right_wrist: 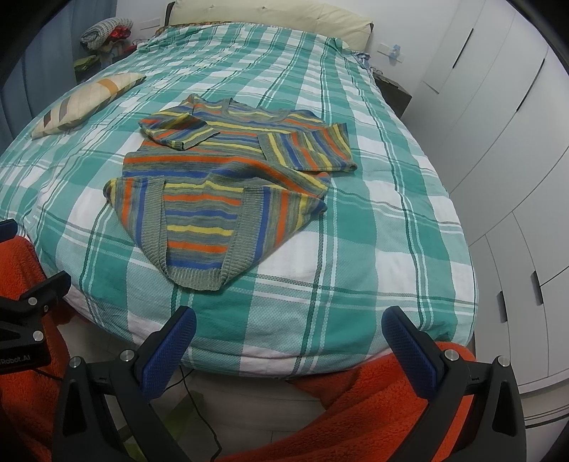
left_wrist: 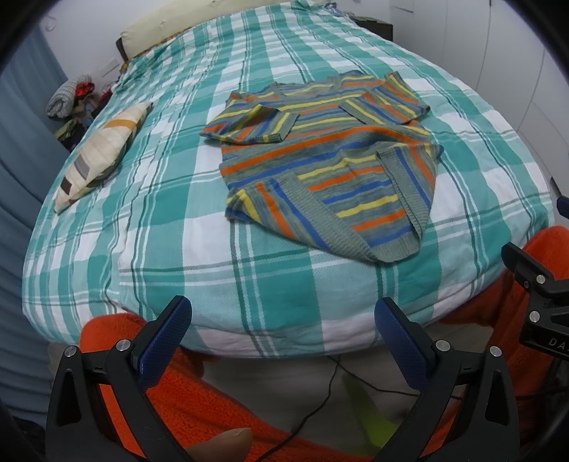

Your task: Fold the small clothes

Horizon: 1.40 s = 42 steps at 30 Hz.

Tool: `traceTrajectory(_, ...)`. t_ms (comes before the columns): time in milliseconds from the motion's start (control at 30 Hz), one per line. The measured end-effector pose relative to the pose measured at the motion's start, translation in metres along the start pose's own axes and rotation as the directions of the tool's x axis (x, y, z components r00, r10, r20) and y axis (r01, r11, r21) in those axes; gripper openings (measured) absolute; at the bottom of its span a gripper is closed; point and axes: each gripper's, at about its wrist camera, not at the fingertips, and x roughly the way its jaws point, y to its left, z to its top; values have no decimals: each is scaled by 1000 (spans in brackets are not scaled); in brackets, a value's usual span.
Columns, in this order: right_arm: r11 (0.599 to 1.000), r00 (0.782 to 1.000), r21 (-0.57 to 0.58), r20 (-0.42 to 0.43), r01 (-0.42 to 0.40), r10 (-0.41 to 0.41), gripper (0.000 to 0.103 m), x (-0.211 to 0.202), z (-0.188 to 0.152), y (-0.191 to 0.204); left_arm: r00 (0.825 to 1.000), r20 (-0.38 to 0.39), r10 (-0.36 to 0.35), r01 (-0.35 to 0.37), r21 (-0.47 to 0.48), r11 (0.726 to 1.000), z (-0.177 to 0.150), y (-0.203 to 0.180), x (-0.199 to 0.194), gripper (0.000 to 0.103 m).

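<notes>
Home bedroom. Large bed point(right_wrist: 373, 227) under teal-and-white plaid cover fills most of both views. Cream padded headboard point(right_wrist: 284, 14) at far end against pale wall. Small striped cushion point(left_wrist: 103, 149) lies on cover near one side. White built-in wardrobe doors point(right_wrist: 505, 117) with dark slot handles run along one side of bed. Heap of clothes point(left_wrist: 71, 99) piled beside bed head, blue curtain point(left_wrist: 21, 177) next to it. Wall sockets point(right_wrist: 391, 51) near headboard.
</notes>
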Motion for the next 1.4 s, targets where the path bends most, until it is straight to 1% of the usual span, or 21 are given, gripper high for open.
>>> traceTrajectory(1400, 1000, 1000, -2, -4, -6, 6, 103, 0, -1, 4, 1000, -3, 8, -8, 3, 1000, 4, -6, 0, 103)
